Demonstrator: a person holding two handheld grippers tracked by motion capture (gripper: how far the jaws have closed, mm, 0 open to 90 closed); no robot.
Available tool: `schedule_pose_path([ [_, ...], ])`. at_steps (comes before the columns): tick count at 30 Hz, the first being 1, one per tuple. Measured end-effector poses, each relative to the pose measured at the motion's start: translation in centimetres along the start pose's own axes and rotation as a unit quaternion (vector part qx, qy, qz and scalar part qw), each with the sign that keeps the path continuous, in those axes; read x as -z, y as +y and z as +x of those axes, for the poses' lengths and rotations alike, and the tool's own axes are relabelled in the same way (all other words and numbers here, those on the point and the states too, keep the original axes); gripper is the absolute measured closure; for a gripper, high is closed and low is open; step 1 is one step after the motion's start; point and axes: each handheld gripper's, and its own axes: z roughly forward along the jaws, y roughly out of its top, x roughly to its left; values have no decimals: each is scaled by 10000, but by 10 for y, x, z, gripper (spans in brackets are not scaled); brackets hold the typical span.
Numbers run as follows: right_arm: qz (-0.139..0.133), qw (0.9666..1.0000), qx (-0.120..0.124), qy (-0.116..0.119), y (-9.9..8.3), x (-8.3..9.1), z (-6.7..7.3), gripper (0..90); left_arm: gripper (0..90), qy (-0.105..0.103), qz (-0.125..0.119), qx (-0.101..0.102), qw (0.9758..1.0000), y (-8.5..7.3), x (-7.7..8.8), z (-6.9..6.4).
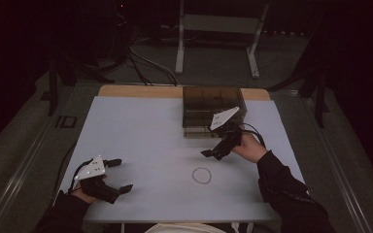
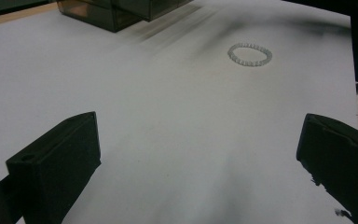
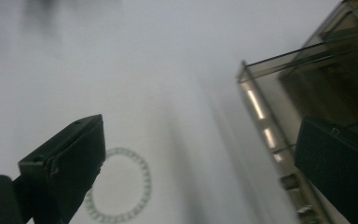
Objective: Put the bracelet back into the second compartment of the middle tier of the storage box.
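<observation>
My left hand-held gripper sits released low over the desk, its 2 jaws spread wide with nothing between them; the bead bracelet lies well off to its right and ahead. In the left gripper view that bracelet rests flat, far beyond the jaws. My right hand-held gripper is released too, jaws apart, hovering just above and beyond the bracelet, with the smoked plastic drawer box close behind it. I judge the risk is twofold: closing on a thin, flat ring may pinch only 1 side and skid it, and the rear jaw could knock the box.
</observation>
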Motion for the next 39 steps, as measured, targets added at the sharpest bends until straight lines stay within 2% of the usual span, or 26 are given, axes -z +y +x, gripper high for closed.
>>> schedule_pose_path([
  [8,-124,9999,-50,85,-6,-4,11,21,10,-13,6,0,10000,0,0,0],
  [16,-110,9998,-41,157,-12,-11,22,21,10,-10,16,-4,10000,0,0,0],
  [23,-94,9996,-125,249,-21,-20,28,22,10,-2,26,-4,10000,0,-1,0],
  [31,-81,9995,-214,204,-29,-26,33,23,10,12,24,6,10000,0,-1,0],
  [35,-180,9992,-314,193,-35,-29,36,22,10,12,14,2,10000,0,0,0],
  [39,-48,9994,-279,174,-39,-33,41,22,10,17,20,-3,10000,0,0,0],
])
